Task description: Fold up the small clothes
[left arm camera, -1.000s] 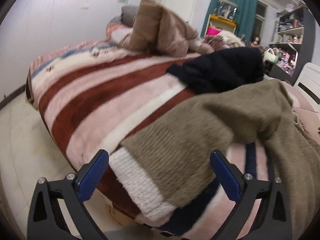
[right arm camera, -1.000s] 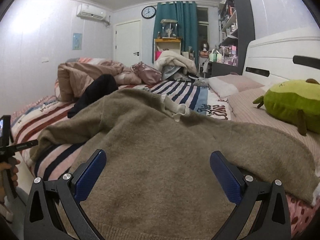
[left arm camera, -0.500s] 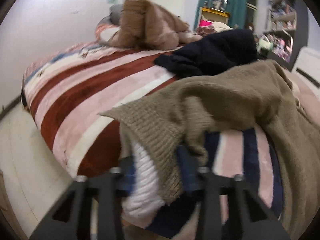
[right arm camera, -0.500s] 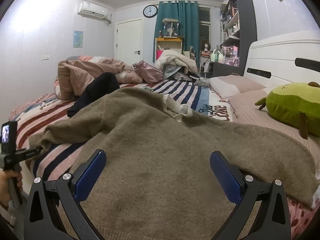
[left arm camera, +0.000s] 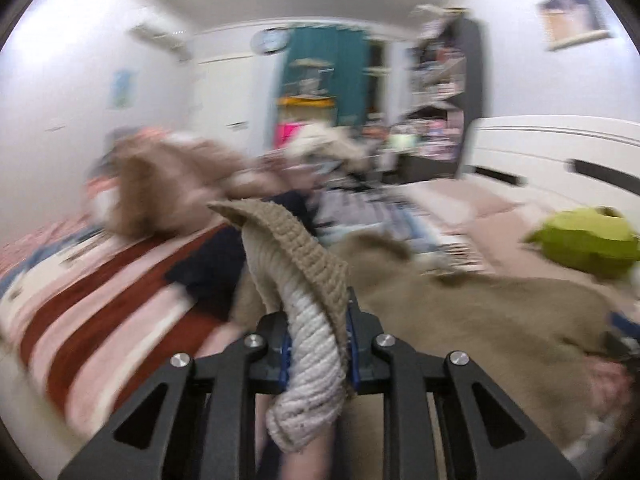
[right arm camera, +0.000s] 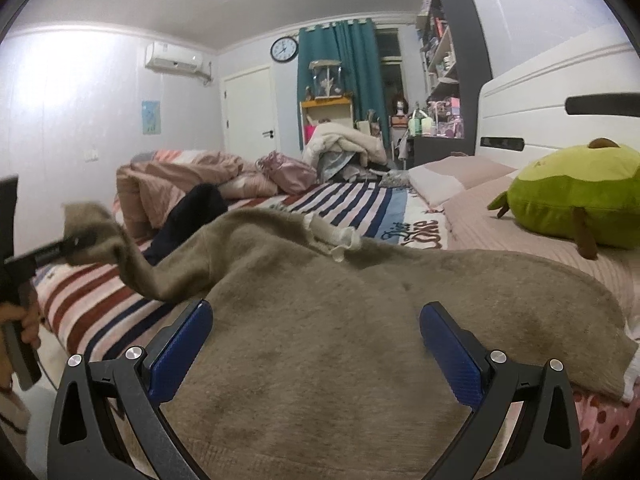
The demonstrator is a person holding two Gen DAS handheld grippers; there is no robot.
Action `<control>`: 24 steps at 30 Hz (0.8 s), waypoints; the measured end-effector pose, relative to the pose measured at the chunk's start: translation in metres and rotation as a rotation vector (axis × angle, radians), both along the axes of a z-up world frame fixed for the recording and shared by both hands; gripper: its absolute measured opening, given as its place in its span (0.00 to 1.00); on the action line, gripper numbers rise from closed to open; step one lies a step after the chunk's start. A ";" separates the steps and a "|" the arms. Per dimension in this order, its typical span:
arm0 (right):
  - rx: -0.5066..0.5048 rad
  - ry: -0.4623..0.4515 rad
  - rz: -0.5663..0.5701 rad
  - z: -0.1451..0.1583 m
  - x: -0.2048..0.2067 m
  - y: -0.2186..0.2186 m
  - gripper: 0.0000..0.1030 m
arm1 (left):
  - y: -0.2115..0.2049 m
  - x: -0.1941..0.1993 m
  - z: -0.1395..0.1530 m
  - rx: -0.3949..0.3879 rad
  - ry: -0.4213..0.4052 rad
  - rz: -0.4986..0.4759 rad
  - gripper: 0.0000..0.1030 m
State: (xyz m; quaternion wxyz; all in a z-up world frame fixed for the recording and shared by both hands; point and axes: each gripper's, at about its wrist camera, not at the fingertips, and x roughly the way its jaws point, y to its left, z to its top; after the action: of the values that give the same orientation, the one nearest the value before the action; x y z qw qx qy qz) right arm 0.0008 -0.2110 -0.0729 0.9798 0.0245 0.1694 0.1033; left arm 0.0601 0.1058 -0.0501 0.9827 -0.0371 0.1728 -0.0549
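Observation:
A tan knit sweater (right arm camera: 360, 320) lies spread across the bed, neck away from me. My left gripper (left arm camera: 318, 344) is shut on its sleeve cuff (left arm camera: 308, 368), tan outside with a white ribbed end, and holds it lifted off the bed. In the right wrist view the left gripper (right arm camera: 76, 242) shows at far left with the sleeve (right arm camera: 132, 272) hanging from it. My right gripper (right arm camera: 316, 344) is open and empty, low over the sweater's body.
A striped blanket (right arm camera: 96, 304) covers the bed. A dark garment (right arm camera: 192, 216) and a bundled pink quilt (right arm camera: 180, 176) lie behind the sleeve. A green avocado plush (right arm camera: 576, 204) sits on the right by the white headboard (right arm camera: 552, 96). Pillows (right arm camera: 452, 176) lie far right.
My left gripper closed on the sleeve cuff and lifted it up off the bed, swinging toward the right. My right gripper stayed open over the sweater's body.

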 end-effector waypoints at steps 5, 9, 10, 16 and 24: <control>0.028 -0.034 -0.042 0.004 -0.013 -0.030 1.00 | -0.088 0.010 0.012 -0.064 0.054 -0.378 0.17; 0.041 -0.038 -0.092 0.003 -0.020 -0.057 1.00 | -0.160 0.015 -0.017 -0.051 0.186 -0.585 0.22; 0.043 -0.033 -0.099 0.003 -0.021 -0.061 1.00 | -0.173 0.017 -0.028 -0.036 0.225 -0.614 0.28; 0.037 0.038 -0.098 -0.011 -0.014 -0.079 1.00 | -0.175 0.010 -0.056 -0.035 0.310 -0.629 0.69; 0.009 0.134 0.014 -0.035 0.010 -0.046 0.90 | -0.092 0.010 -0.066 0.022 0.319 -0.292 0.72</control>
State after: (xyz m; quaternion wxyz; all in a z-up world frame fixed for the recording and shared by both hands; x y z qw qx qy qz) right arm 0.0111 -0.2572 -0.1075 0.9654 0.0345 0.2343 0.1091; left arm 0.0697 0.0137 -0.1163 0.9250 -0.0095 0.3301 -0.1881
